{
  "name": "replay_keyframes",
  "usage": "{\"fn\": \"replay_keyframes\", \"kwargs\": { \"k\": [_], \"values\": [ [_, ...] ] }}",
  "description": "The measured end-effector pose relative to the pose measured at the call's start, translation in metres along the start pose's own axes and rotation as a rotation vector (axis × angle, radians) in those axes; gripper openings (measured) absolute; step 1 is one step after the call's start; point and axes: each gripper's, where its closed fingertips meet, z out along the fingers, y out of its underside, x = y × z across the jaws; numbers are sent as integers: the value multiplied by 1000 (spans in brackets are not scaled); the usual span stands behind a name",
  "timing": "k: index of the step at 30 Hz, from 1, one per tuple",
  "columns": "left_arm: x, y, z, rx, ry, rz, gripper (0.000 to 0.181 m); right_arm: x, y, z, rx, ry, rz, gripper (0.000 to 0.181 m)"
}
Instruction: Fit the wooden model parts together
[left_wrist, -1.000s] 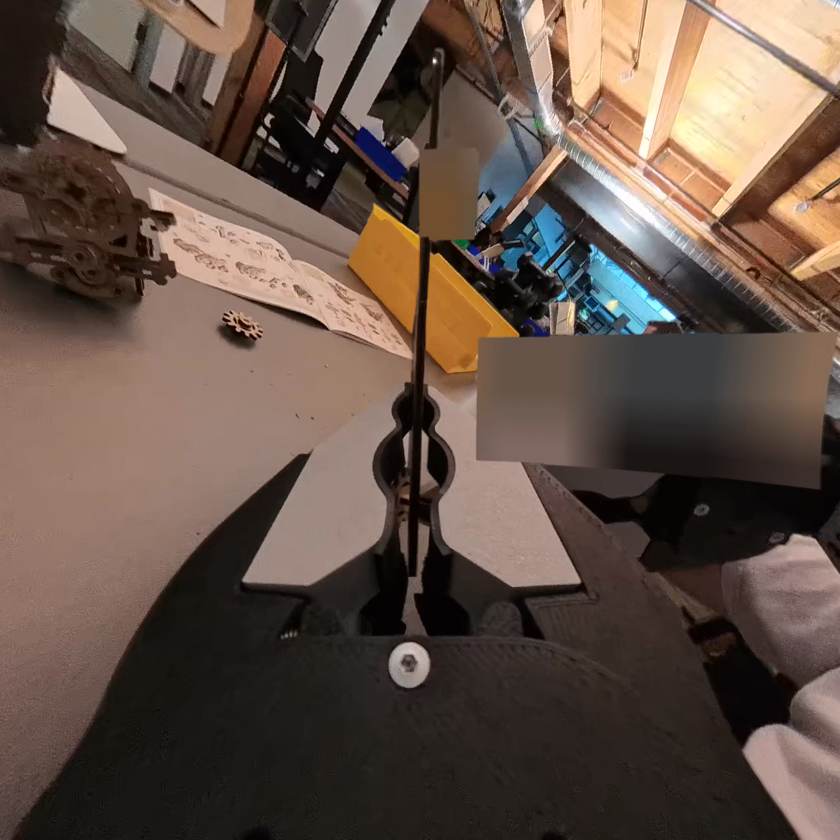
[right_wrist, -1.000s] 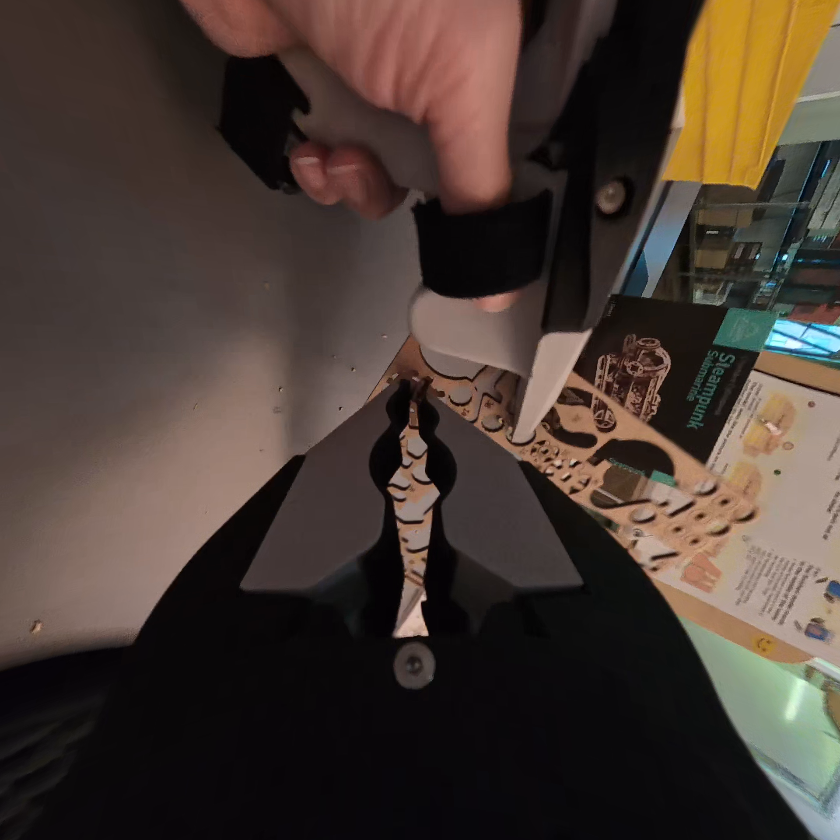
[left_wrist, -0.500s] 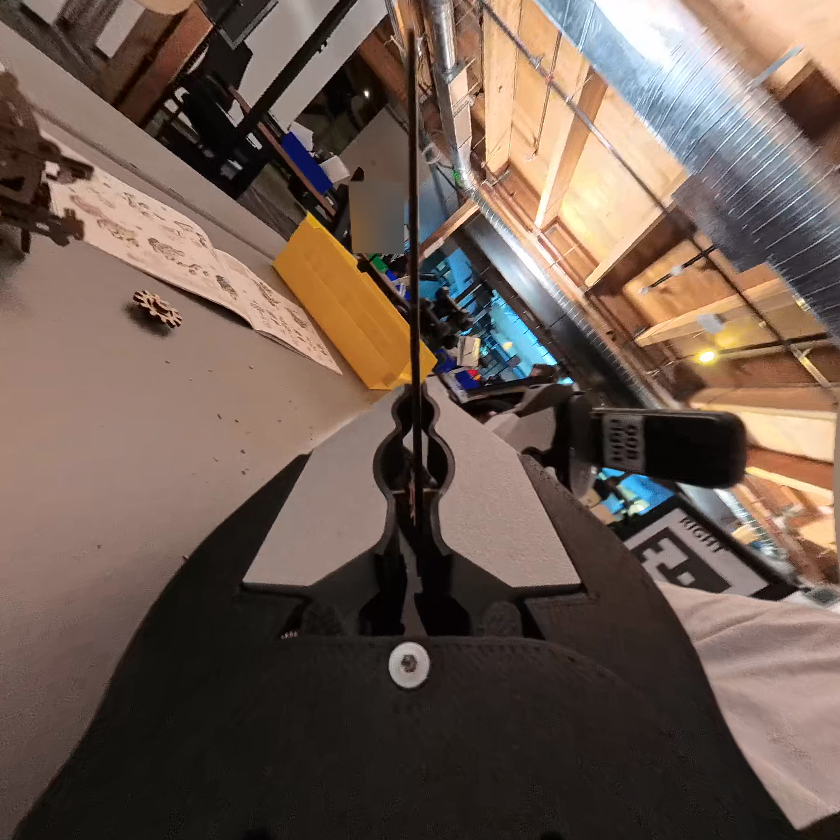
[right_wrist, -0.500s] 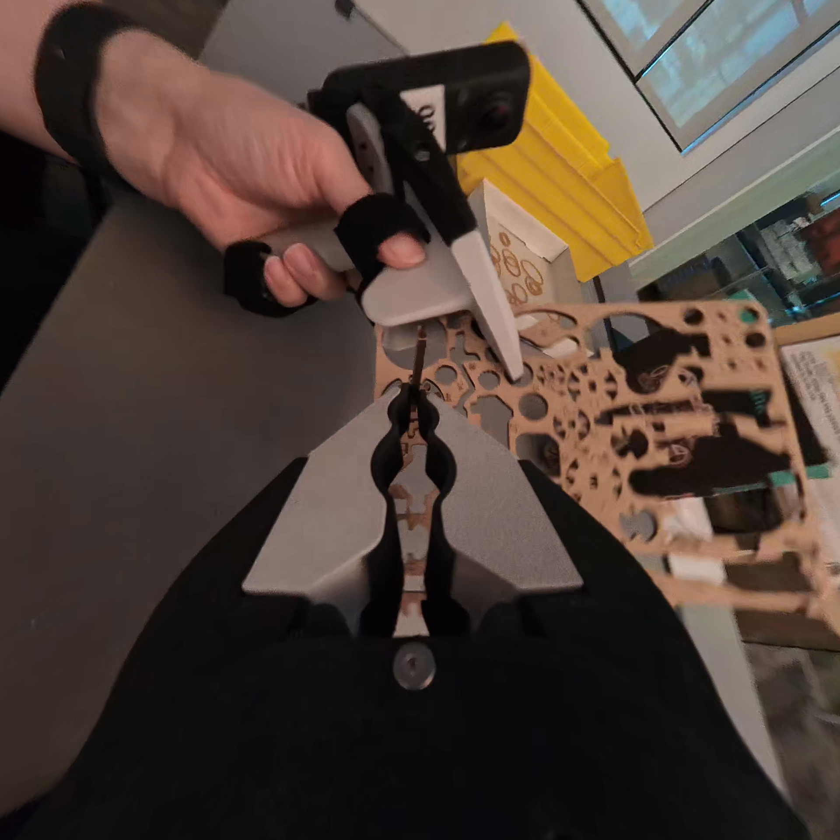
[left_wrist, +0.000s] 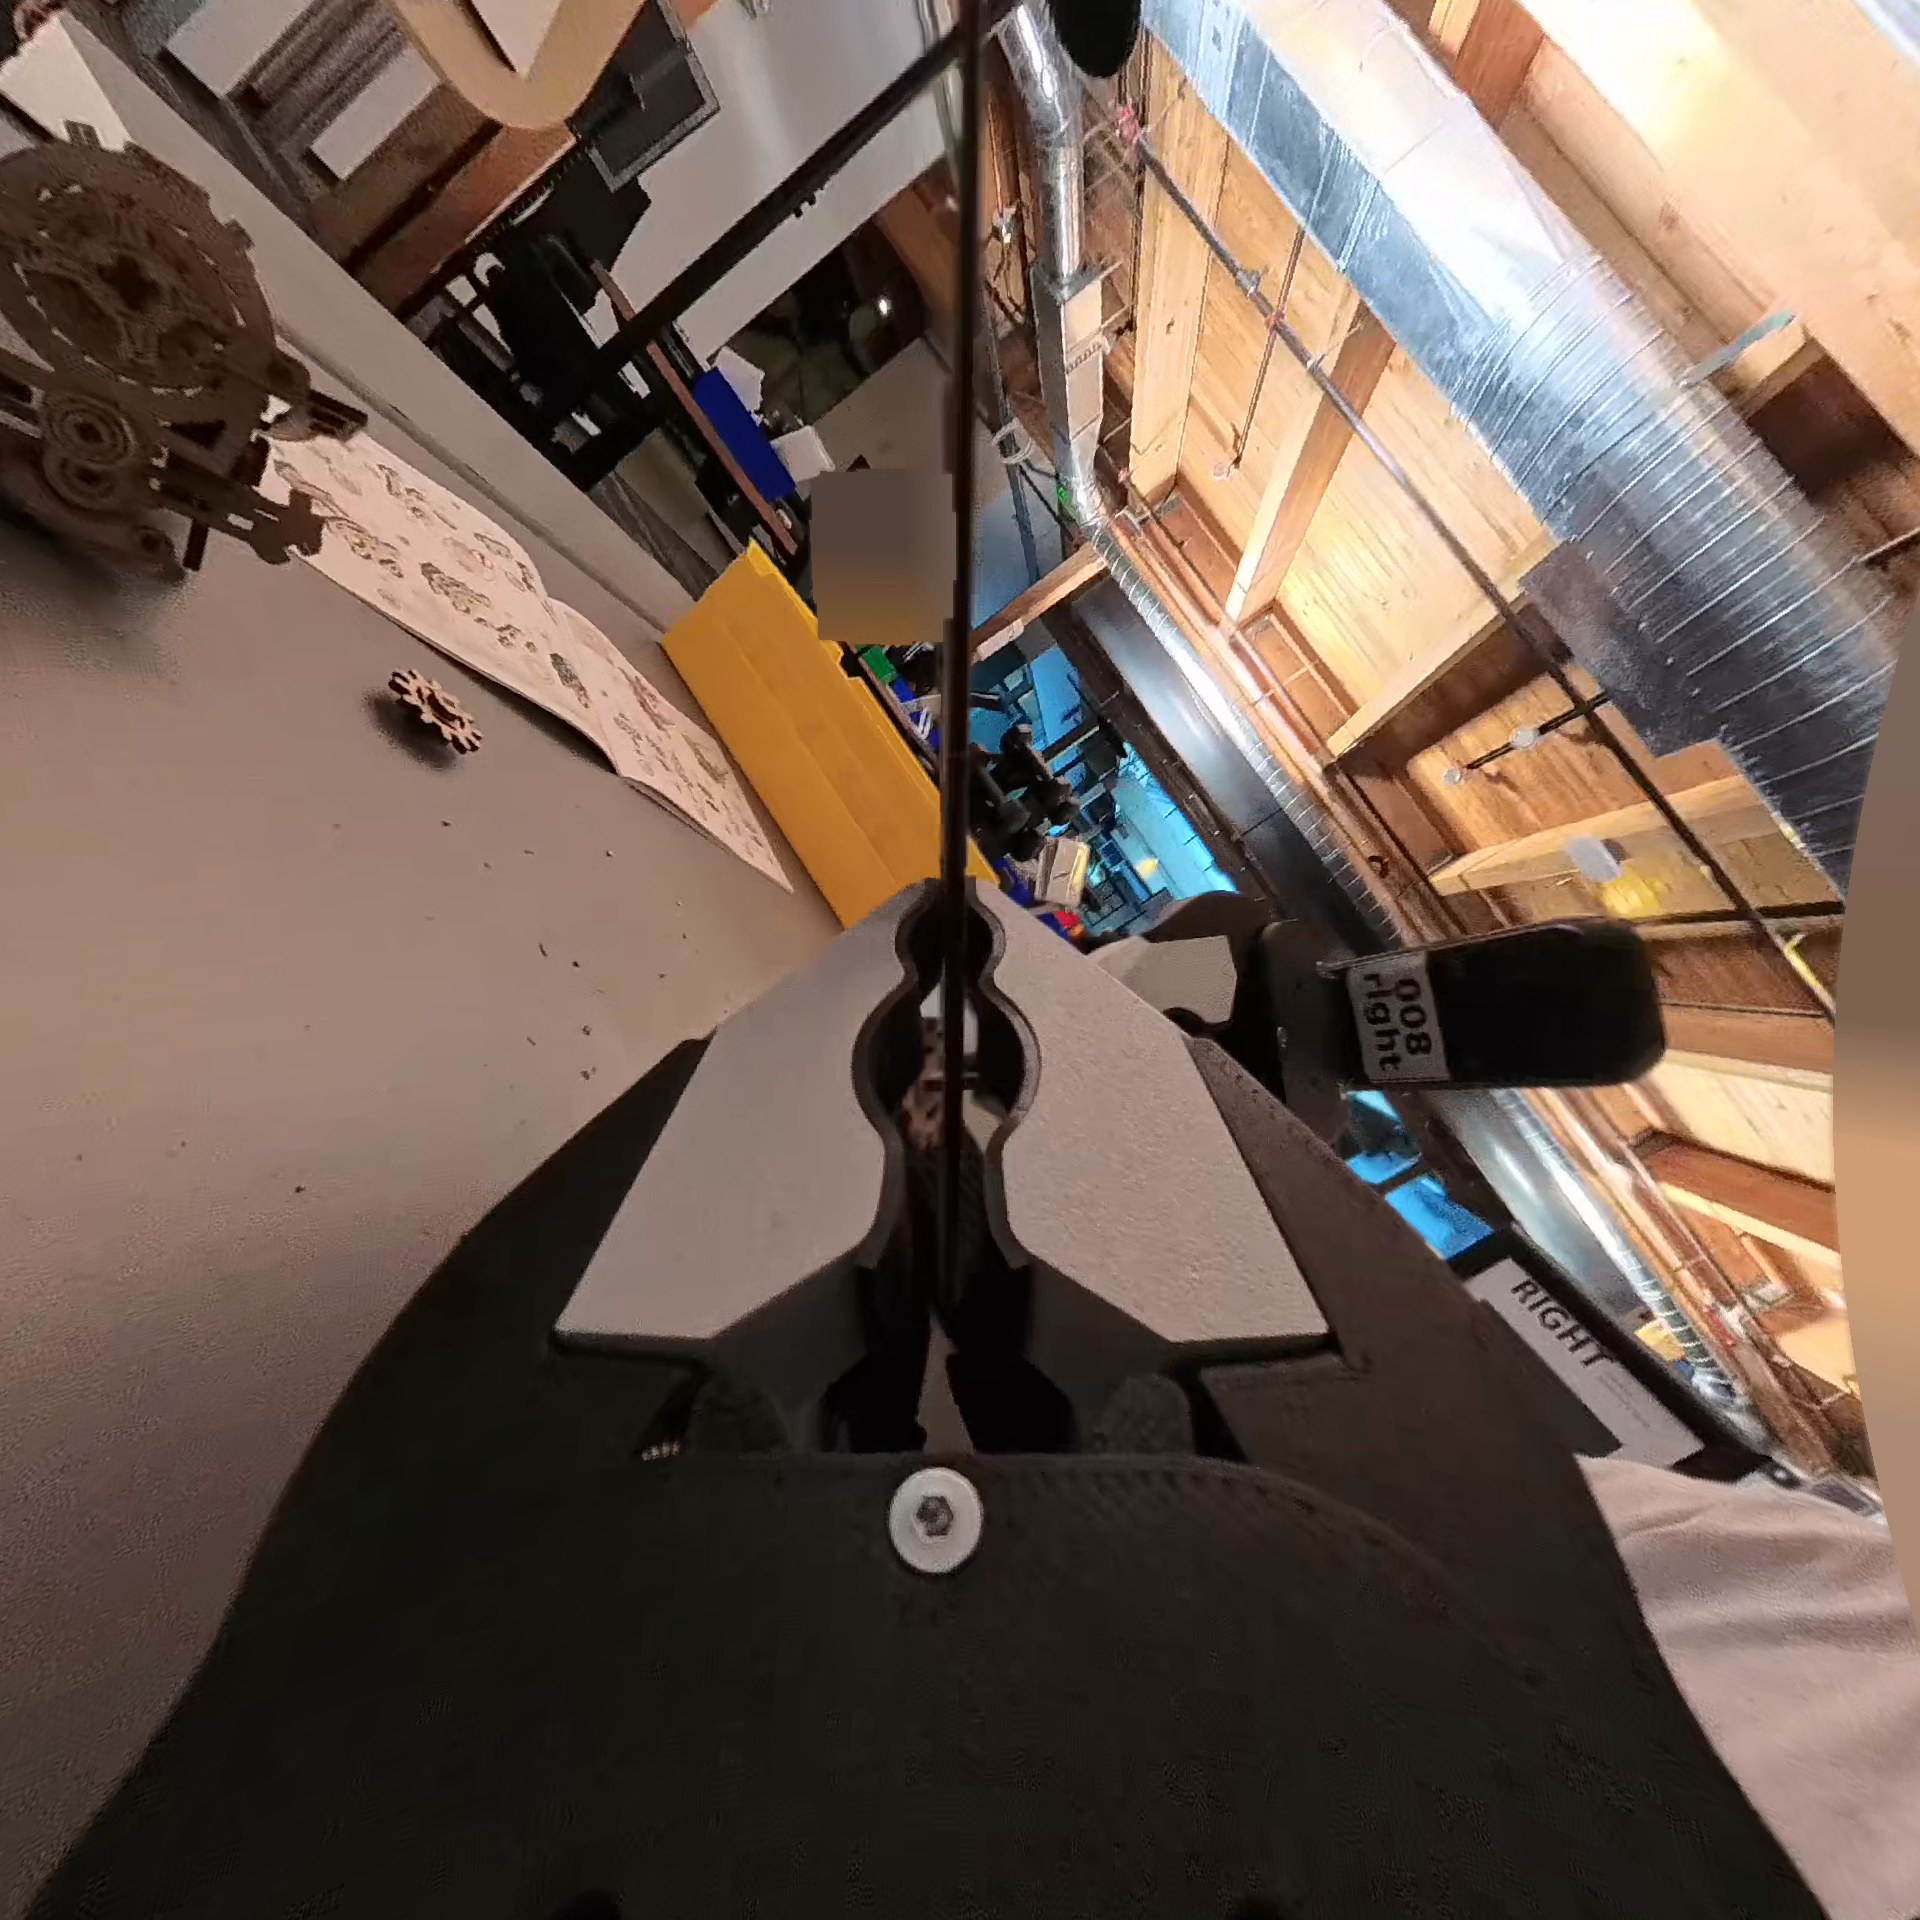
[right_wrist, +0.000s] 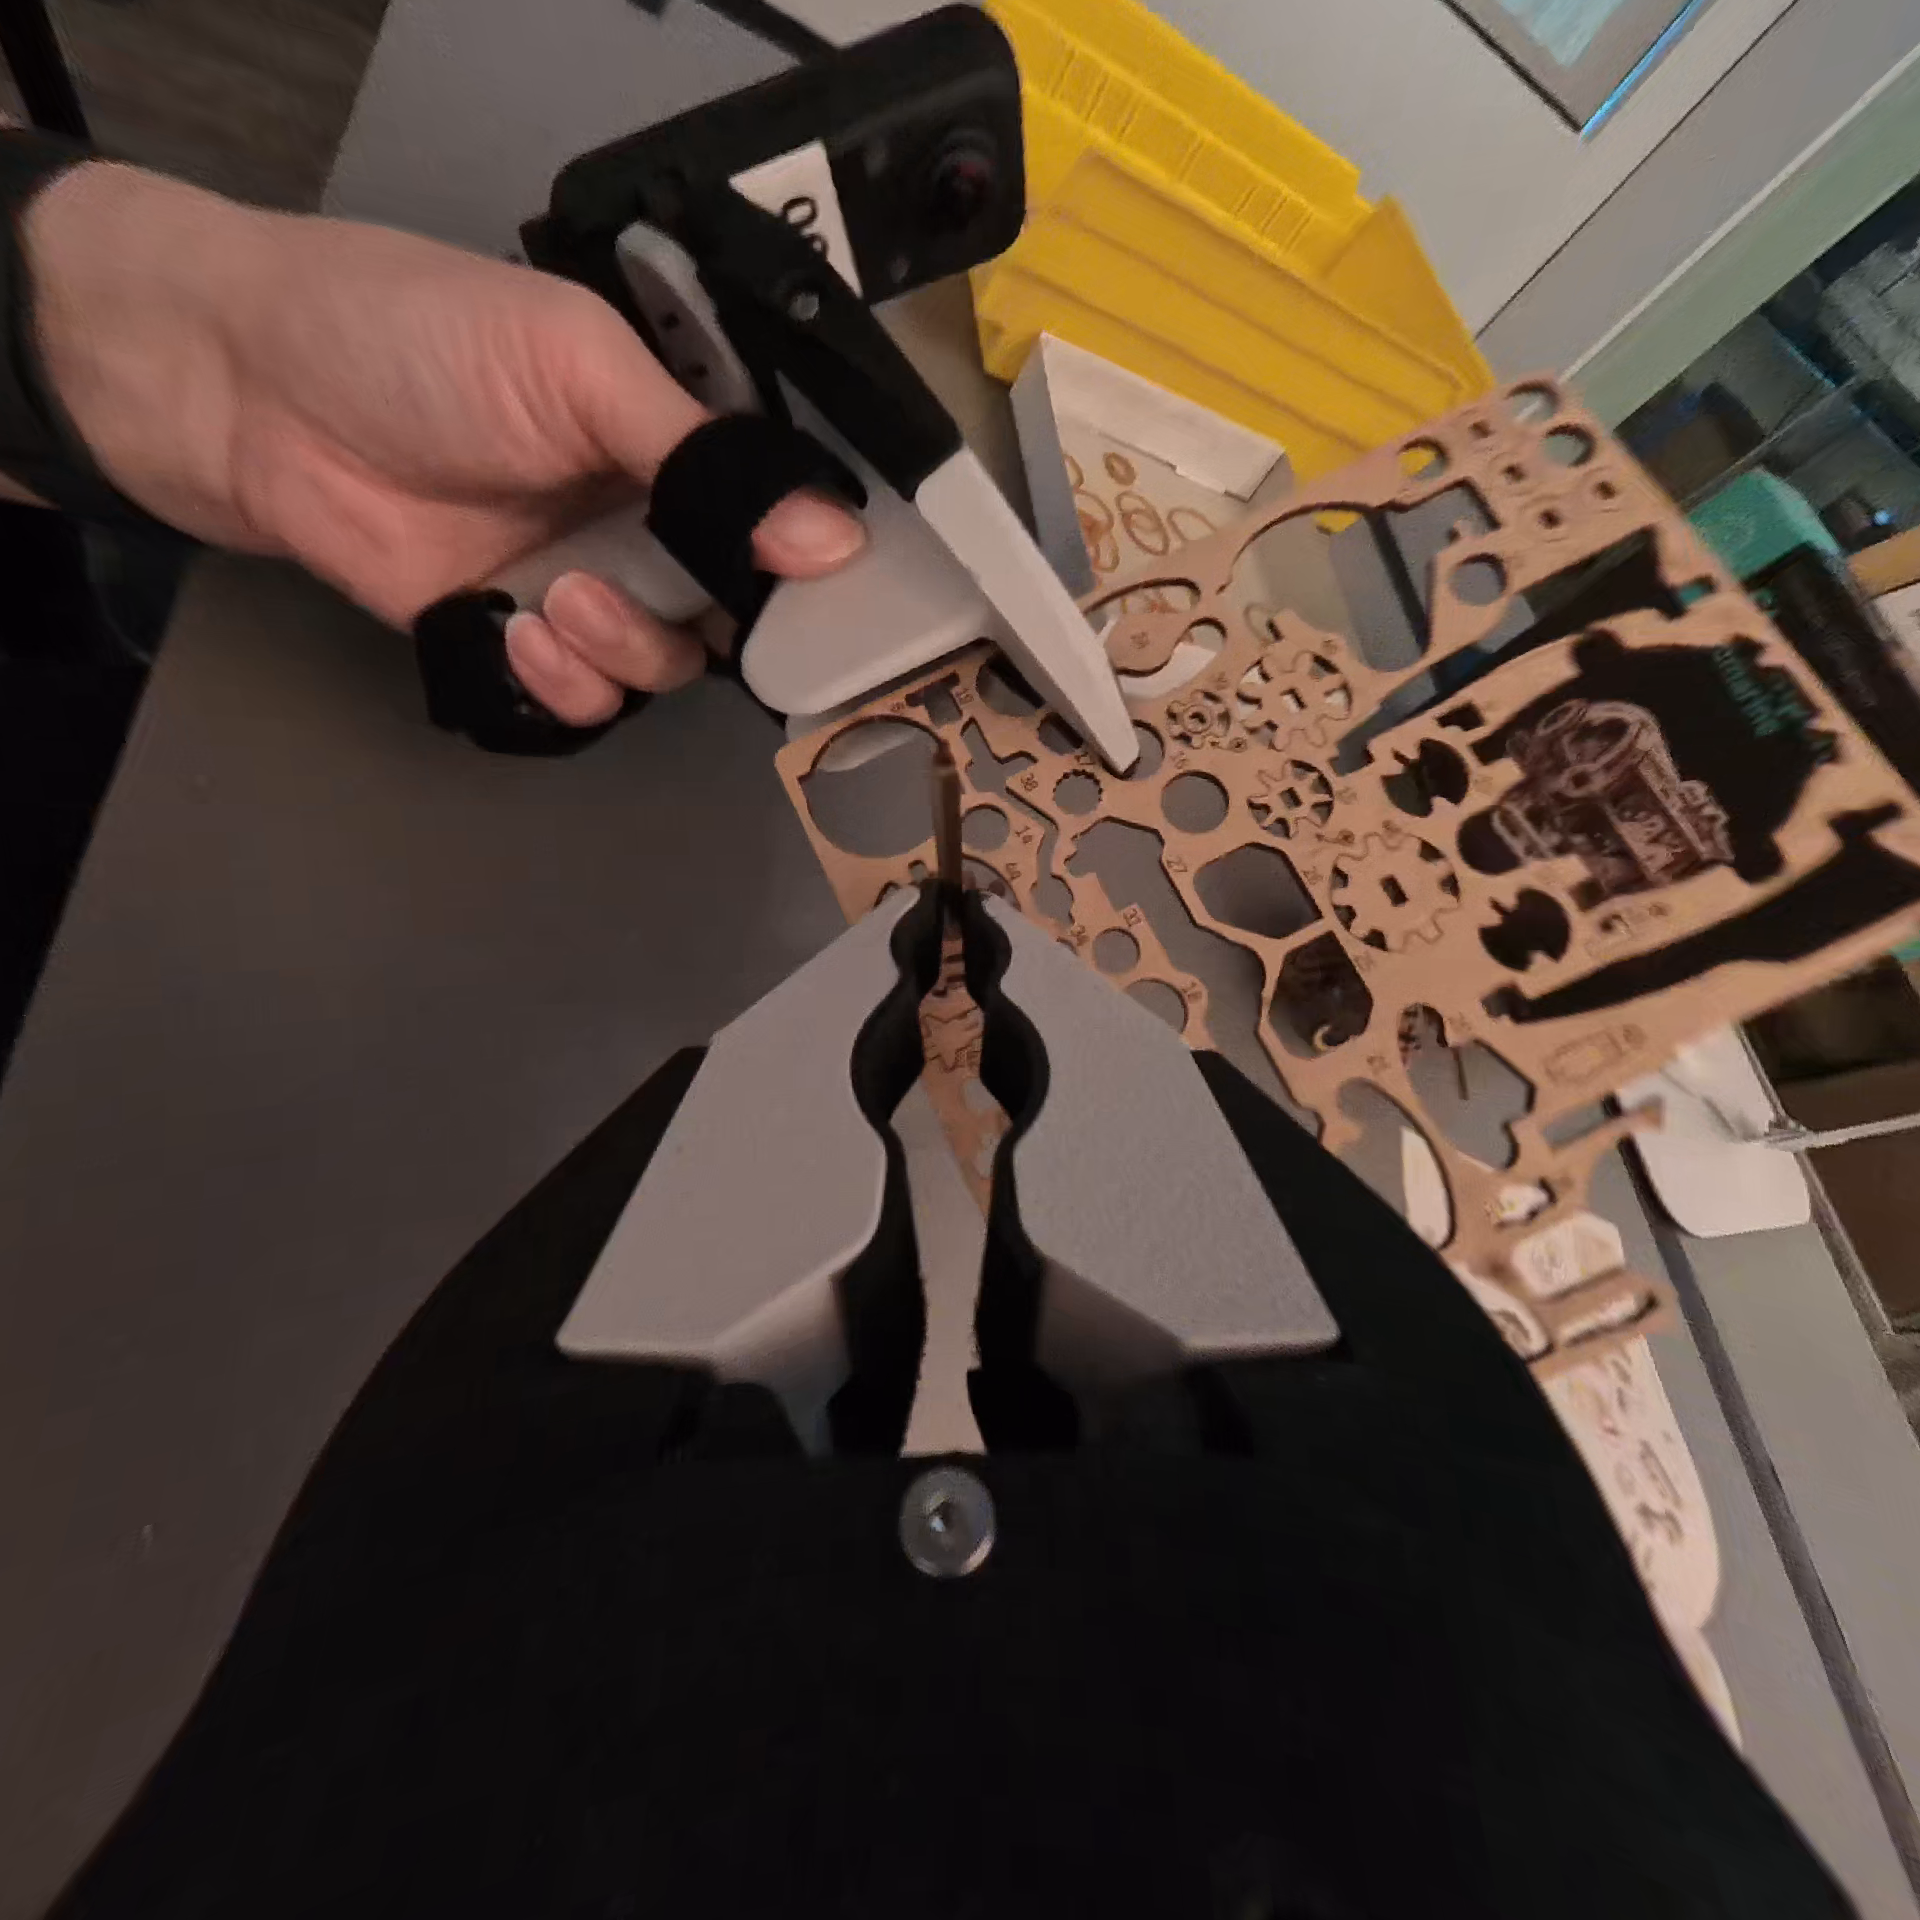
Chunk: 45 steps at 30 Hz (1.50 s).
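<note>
A laser-cut plywood parts sheet (right_wrist: 1382, 894) with many cut-outs hangs in the air above the grey table. My left gripper (right_wrist: 1117, 753), held by a hand (right_wrist: 343, 395), is shut on the sheet's near upper edge. In the left wrist view the sheet (left_wrist: 964, 416) shows edge-on as a thin dark line between the shut fingers of my left gripper (left_wrist: 951, 904). My right gripper (right_wrist: 948, 899) is shut on a small thin wooden part (right_wrist: 945, 821) that sticks out past its tips, just in front of the sheet's left corner. A part-built dark wooden model (left_wrist: 114, 343) stands at far left.
A loose wooden gear (left_wrist: 436, 709) and an open instruction booklet (left_wrist: 520, 634) lie on the grey table (left_wrist: 260, 1039). A yellow bin (left_wrist: 810, 748) stands at the table's far edge and also shows in the right wrist view (right_wrist: 1195, 249). A white packet (right_wrist: 1132, 468) lies behind the sheet. The gap from one gripper's tips to the other's is roughly 4 centimetres. Both grippers' tips are roughly 20 centimetres from the part-built dark wooden model (left_wrist: 114, 343).
The left gripper has lifted the sheet off the table and tilted it up. The right gripper has drawn back and now holds the small wooden part clear of the sheet.
</note>
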Motion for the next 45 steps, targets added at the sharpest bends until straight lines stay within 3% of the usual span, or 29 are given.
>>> {"fn": "replay_keyframes", "kwargs": {
  "k": [5, 10, 17, 21, 24, 29, 33, 36, 38, 40, 45],
  "values": [
    [-7, 16, 6, -65, -42, 22, 1, -12, 21, 17, -144, -15, -194, 0],
    [-13, 7, -1, -7, 34, -175, 0, -4, 8, 4, -22, -9, -104, 1],
    [-23, -6, 4, -19, -66, -87, 0, 10, -2, 2, 20, 14, -90, 2],
    [-26, -10, 3, -10, -105, -39, 0, 17, -7, -10, 23, 58, -111, 13],
    [-24, -8, 2, -10, -96, -17, 0, 12, -3, -21, -2, 69, -155, 24],
    [-17, -1, 5, -48, -110, 68, 0, -1, -11, -22, -28, 51, -190, 25],
    [-13, 1, 7, -57, -108, 78, 0, 3, -13, -15, -124, 43, -238, 24],
    [-11, 2, 7, -57, -109, 83, 0, 0, -10, -9, -194, 14, -301, 16],
    [-11, 3, 7, -59, -105, 78, 0, -2, -8, -5, -226, 6, -340, 2],
    [-11, 2, 7, -55, -108, 83, 0, -2, -4, -5, -266, 1, -350, 1],
    [-1, -1, 5, -46, -42, 45, 0, 3, -11, -21, -79, 13, -231, 0]
  ]
}}
